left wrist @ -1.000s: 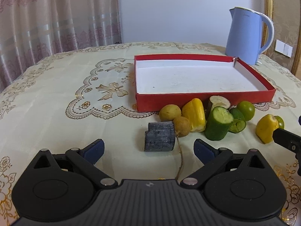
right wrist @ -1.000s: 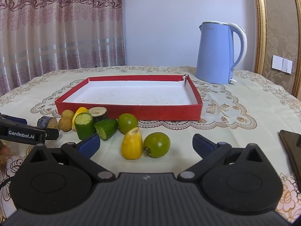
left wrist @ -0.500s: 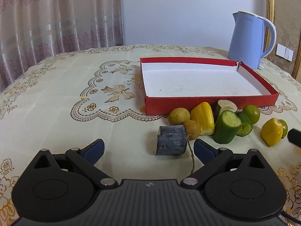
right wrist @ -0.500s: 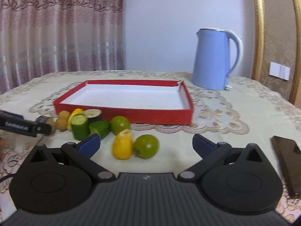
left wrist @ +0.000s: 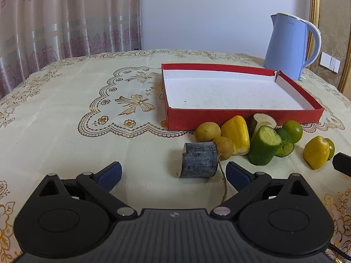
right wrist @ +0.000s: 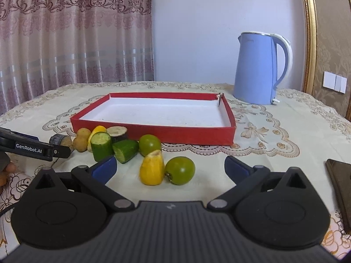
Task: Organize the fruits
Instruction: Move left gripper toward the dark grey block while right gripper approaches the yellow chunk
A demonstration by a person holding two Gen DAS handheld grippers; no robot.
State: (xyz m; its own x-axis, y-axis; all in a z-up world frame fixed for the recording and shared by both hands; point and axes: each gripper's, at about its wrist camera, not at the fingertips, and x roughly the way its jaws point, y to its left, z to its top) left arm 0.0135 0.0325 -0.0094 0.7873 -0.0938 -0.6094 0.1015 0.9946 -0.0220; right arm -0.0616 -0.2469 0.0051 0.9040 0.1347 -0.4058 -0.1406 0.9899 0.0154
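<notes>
Both jaws wide open, nothing held — left gripper (left wrist: 173,174) low by the dark stub (left wrist: 198,163), right gripper (right wrist: 170,167) just behind the yellow piece (right wrist: 153,168) and green fruit (right wrist: 180,170). Fruit pile (left wrist: 245,138) sits on the cloth against the near wall of the empty red tray (left wrist: 241,118); pieces look light, smooth, round ones likely to roll — take them across the middle, gently. Embroidered tablecloth (left wrist: 65,114), blue kettle (right wrist: 261,70) behind, curtains, phone (right wrist: 341,186) at right.
</notes>
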